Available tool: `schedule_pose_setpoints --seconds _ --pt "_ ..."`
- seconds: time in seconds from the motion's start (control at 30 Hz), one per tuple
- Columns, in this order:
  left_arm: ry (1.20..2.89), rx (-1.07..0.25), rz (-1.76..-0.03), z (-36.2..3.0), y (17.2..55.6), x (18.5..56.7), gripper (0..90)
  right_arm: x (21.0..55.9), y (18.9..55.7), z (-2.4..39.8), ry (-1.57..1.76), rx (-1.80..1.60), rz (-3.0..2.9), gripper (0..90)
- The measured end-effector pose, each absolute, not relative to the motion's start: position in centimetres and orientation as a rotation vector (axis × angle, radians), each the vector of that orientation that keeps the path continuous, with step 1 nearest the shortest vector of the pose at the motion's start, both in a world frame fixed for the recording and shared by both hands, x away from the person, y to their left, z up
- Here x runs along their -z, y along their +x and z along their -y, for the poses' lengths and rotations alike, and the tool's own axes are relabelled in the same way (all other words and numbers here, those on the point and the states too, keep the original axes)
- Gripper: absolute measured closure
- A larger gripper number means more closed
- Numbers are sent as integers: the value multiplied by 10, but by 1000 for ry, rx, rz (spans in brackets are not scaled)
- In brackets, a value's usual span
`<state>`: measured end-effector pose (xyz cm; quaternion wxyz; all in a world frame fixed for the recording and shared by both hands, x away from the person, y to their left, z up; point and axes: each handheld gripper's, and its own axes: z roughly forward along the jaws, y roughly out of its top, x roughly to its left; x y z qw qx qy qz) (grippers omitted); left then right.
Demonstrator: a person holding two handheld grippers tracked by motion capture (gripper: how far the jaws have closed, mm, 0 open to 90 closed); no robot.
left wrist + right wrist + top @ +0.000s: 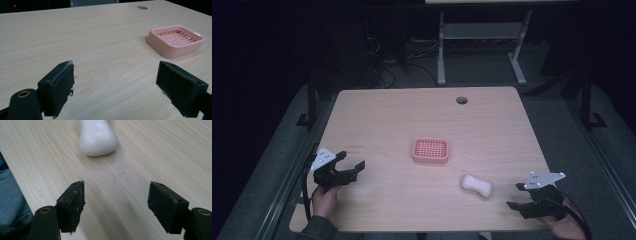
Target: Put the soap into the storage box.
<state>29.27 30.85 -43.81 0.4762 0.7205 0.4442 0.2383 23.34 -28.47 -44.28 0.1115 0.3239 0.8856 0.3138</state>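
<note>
From the high view, a pale wooden table (422,125) carries a pink soap dish (430,151) with a grid floor near its middle. A white bar of soap (476,185), pinched at the waist, lies on the bare wood to the right of the dish and nearer the person, well apart from it. A round cable hole (461,100) sits in the far part of the tabletop. The left gripper (351,166) rests at the near left edge, held by the person's left hand (325,199); its jaws stand spread and hold nothing. The right gripper (516,196) is at the near right corner, in the right hand (562,225), jaws likewise apart and empty, pointing left toward the soap, which lies near but not touching.

In the left gripper view, the left gripper (115,82) has its two black jaws wide apart with only bare table (75,37) between them. The soap dish (175,41) sits beyond the jaws on the right, and the cable hole (142,7) shows at the far edge.

In the right gripper view, the right gripper (116,202) is wide open over the wood (155,152), gripping nothing. The bar of soap (98,138) lies ahead, slightly left of the gap's middle, clear of both jaws. The table edge runs along the left, with grey fabric (11,195) below it.
</note>
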Motion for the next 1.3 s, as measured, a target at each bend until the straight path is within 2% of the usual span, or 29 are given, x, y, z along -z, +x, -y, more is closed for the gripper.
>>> schedule_pose_setpoints --seconds 1.3 --pt "1769 -601 -1104 -309 294 439 140 419 253 241 815 -815 -2708 259"
